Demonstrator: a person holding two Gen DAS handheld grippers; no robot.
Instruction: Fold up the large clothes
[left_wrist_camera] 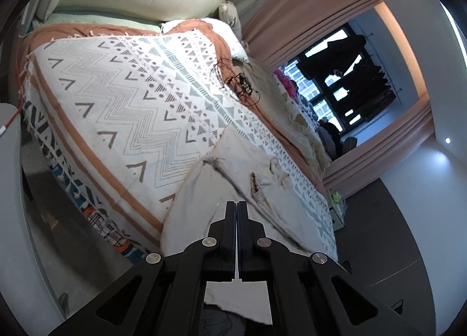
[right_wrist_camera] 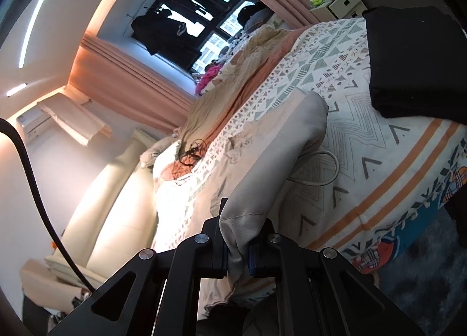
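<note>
Light beige-grey trousers (left_wrist_camera: 233, 158) with a drawstring waist lie on the patterned bedspread (left_wrist_camera: 116, 96) of a bed. In the left wrist view my left gripper (left_wrist_camera: 237, 204) has its jaws closed together over the near end of the trousers; cloth hangs below the fingers. In the right wrist view my right gripper (right_wrist_camera: 238, 219) is shut on a bunched fold of the same trousers (right_wrist_camera: 280, 143), which rise from the jaws and drape back onto the bed.
A folded black garment (right_wrist_camera: 414, 61) lies on the bed's far corner. A tangle of black cable (left_wrist_camera: 239, 85) rests near the pillows (left_wrist_camera: 230, 35). A white looped cord (right_wrist_camera: 321, 169) lies on the bedspread. Curtains and a window (left_wrist_camera: 344, 82) stand beyond the bed.
</note>
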